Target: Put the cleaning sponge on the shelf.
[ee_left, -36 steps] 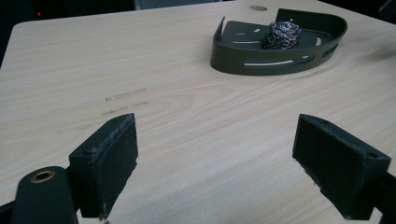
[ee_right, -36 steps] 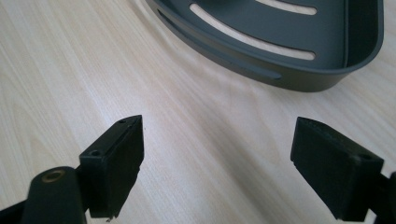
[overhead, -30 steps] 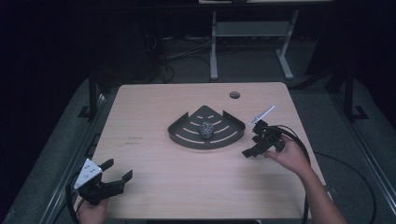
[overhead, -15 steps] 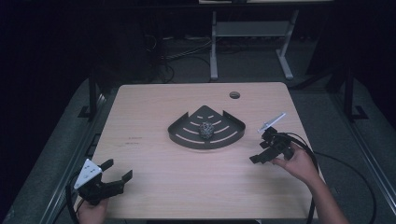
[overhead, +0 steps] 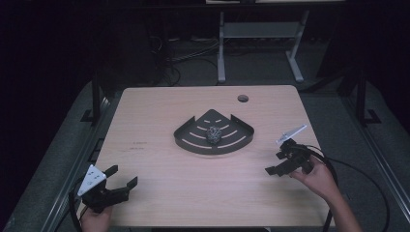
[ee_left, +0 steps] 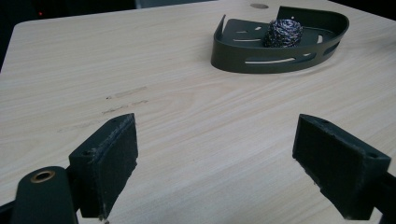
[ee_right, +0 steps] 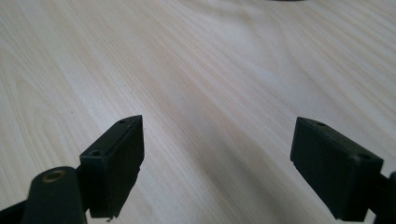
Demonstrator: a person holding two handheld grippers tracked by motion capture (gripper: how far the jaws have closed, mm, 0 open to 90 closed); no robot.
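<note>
Dark floor and cables are surrounding the table (overhead: 145, 106). At its near left corner, the left gripper (overhead: 118, 181) is being held wide open and empty, aimed at the tray (overhead: 193, 142). Centrally, the scourer (overhead: 213, 135) is sitting inside that tray; its wire coils (ee_left: 282, 32) are being shown clearly in the left gripper view. Well apart at right, the right gripper (overhead: 278, 163) is being held wide open, empty, above bare wood (ee_right: 210, 70).

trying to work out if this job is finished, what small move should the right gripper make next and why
Probably a short pull back to rest near the table edge, jaws left open. The steel scourer already sits inside the dark corner tray, and the right gripper is apart from the tray, open and empty over bare table. The left gripper is parked open near the front edge too.
</note>
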